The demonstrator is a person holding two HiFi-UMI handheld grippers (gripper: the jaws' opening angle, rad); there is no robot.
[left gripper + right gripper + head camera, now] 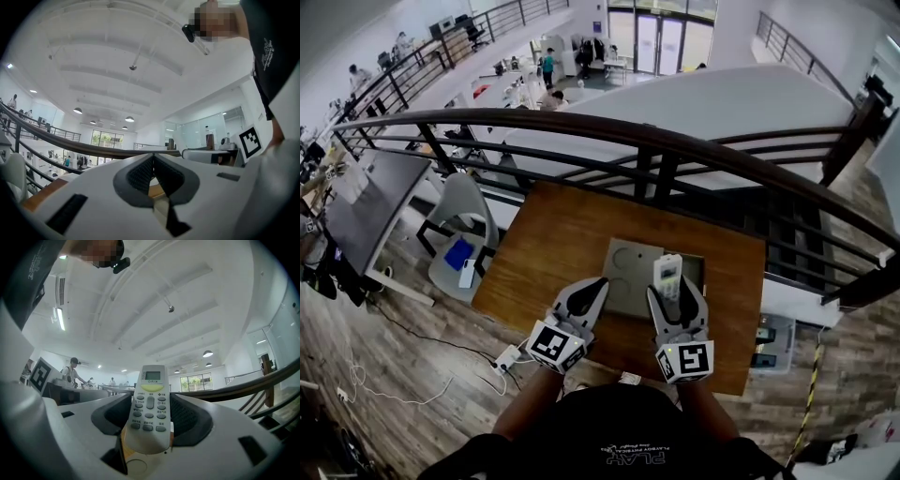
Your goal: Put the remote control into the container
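Observation:
A white remote control [667,277] [149,406] with grey buttons and a small screen stands upright between the jaws of my right gripper [677,302] [149,412], which is shut on it. It hangs over the right part of a flat grey container [633,272] on the brown wooden table [553,244]. My left gripper [584,298] [153,174] sits at the container's left edge, its jaws closed together with nothing between them. Both gripper views tilt up toward the ceiling.
A dark curved railing [609,131] runs past the table's far edge. On the floor to the left, a white chair [459,220] and a power strip [507,357] with cables. A lower shelf [773,342] sticks out at the table's right.

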